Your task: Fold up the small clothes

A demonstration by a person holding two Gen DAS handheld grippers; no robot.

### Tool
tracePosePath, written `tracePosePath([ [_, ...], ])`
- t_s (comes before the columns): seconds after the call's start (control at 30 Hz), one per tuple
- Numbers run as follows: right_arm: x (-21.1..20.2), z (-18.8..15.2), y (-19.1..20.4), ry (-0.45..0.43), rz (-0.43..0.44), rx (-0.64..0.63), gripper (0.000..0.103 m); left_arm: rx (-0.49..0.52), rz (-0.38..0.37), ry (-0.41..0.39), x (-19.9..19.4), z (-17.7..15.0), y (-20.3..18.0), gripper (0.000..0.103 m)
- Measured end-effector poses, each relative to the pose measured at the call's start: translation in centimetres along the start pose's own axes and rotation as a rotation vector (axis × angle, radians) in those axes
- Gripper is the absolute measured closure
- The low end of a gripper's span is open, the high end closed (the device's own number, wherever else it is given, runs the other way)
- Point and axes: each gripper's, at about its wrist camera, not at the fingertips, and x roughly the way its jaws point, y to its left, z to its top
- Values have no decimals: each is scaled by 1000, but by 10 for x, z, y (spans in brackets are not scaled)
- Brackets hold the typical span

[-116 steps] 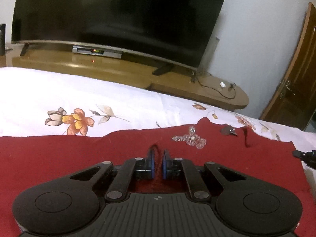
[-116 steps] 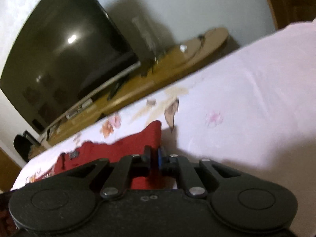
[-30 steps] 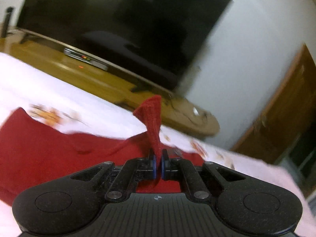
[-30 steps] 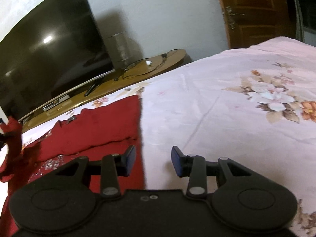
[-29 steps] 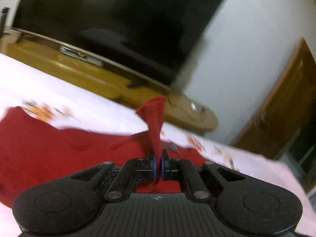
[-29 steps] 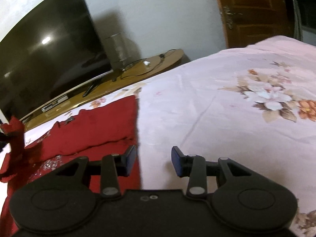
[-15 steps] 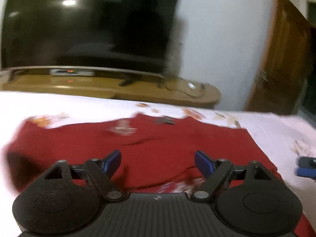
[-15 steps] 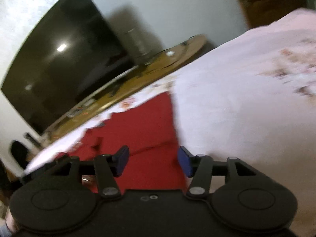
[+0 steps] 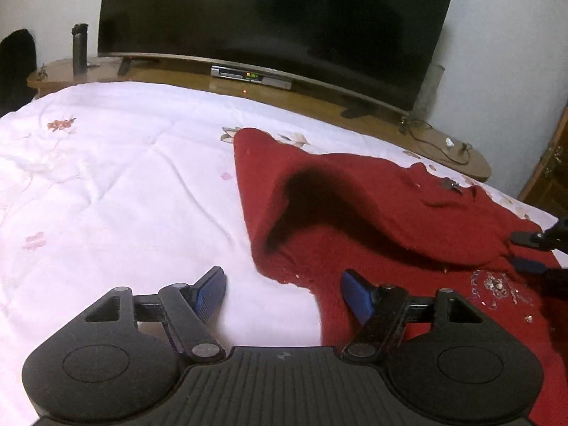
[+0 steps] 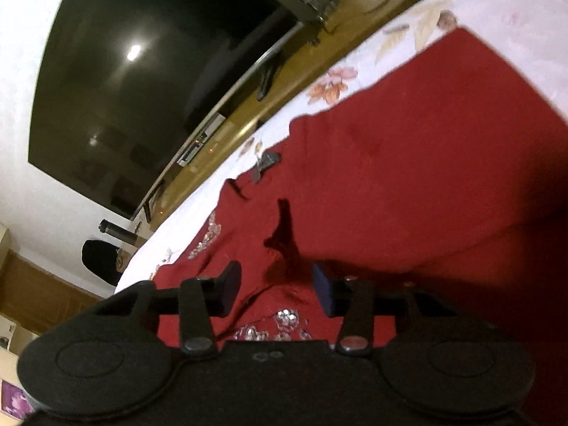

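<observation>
A dark red knit garment (image 9: 372, 206) lies on the bed, its upper part folded over the lower part with a deep shadowed fold on the left. Silver sequin trim (image 9: 497, 284) shows near its right side. My left gripper (image 9: 282, 278) hovers over the garment's left lower edge, jaws wide and closing, with bedsheet and a bit of red hem between them and no pad touching. My right gripper (image 10: 276, 277) is low over the red garment (image 10: 426, 142), rolled to one side, jaws closing around a small raised ridge of cloth without pressing it. The right gripper (image 9: 529, 252) also shows at the left wrist view's right edge.
The white floral bedsheet (image 9: 124, 184) stretches left of the garment. Beyond the bed are a long wooden TV stand (image 9: 319, 106) with a large dark TV (image 9: 277, 10), a set-top box (image 9: 250, 76) and a dark flask (image 9: 78, 49). A wooden door (image 9: 553, 174) stands at far right.
My left gripper let go of the raised red cloth corner, opened wide and swung to the garment's left edge. The right gripper moved from the garment's right edge onto the cloth and rolled.
</observation>
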Motion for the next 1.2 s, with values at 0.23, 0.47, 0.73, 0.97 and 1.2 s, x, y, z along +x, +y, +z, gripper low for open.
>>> tracePosePath([
  [0.23, -17, 2, 29, -105, -68, -214, 98, 104, 46, -11, 15, 2, -10, 49],
  [0.47, -75, 23, 35, -242, -138, -373, 98, 111, 36, -8, 15, 9, -7, 66],
  [0.73, -68, 26, -11, -180, -266, -372, 98, 134, 31, 15, 18, 14, -12, 69],
  [0.97, -90, 25, 7, -250, -197, -454, 98, 139, 34, 21, 19, 16, -13, 72],
  [1.2, -72, 22, -25, -171, -331, -452, 99, 150, 34, 29, 19, 18, -13, 72],
])
